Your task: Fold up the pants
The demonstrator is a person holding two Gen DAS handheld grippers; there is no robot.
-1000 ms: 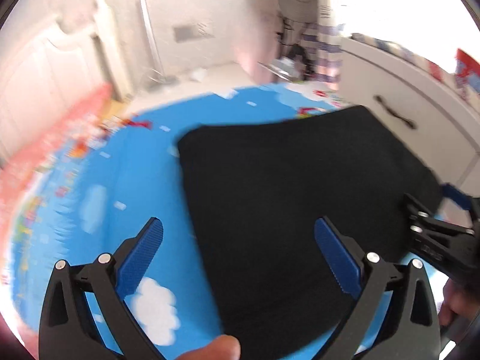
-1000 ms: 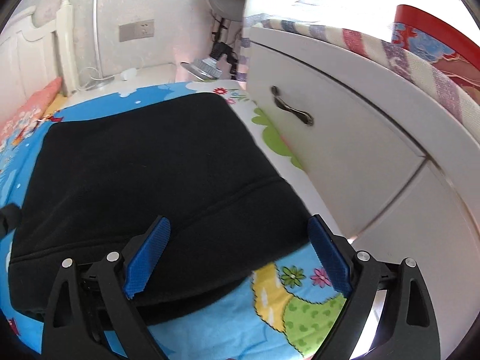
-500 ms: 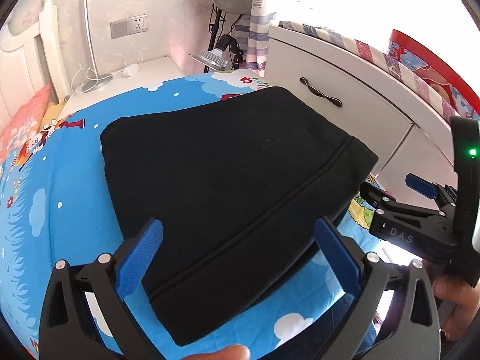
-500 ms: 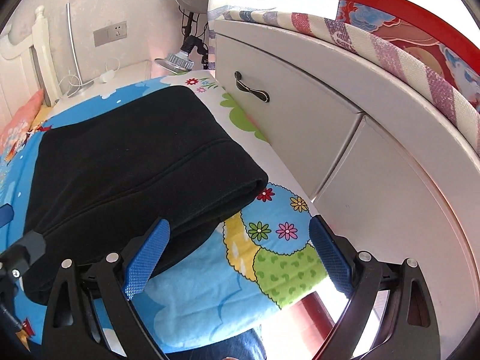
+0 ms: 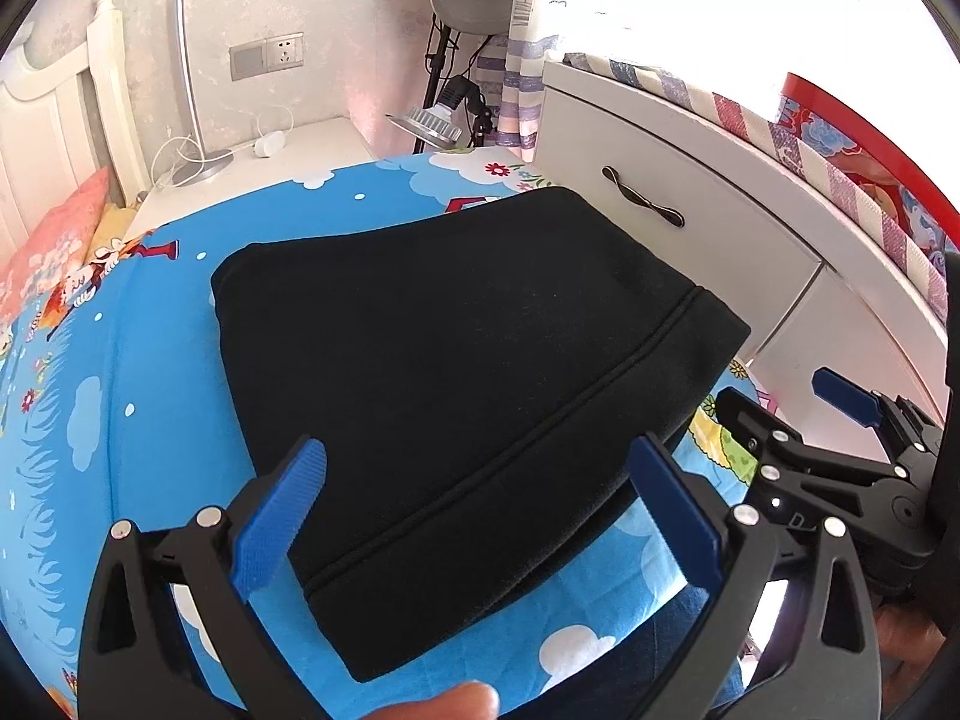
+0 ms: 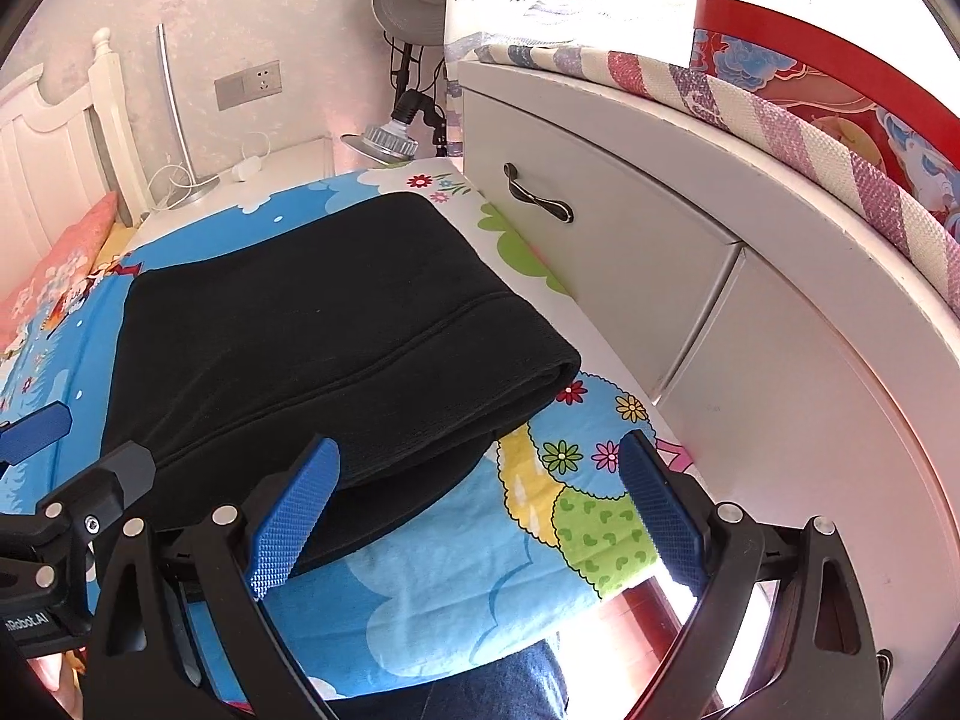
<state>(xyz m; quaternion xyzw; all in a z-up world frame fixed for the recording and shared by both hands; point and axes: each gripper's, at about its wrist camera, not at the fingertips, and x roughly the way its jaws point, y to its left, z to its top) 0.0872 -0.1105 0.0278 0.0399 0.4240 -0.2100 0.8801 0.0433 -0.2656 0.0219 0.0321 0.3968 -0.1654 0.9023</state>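
The pants [image 5: 456, 372] lie on the bed [image 5: 120, 396] at frame centre; a drawer cabinet [image 5: 672, 240] stands to the right (lamp [image 5: 192, 120] at upper left).

Child's bedroom (cartoon bedsheet [image 5: 150, 372], white headboard [image 5: 54, 114]).

Left wrist view looks forward and down over the bed's near edge, close above the folded pants [image 5: 456, 384], facing the headboard wall. Right wrist view sits further right, facing the same way, nearer the white cabinet [image 6: 630, 264]. Both share the pants, cabinet and wall socket [image 5: 267, 54].
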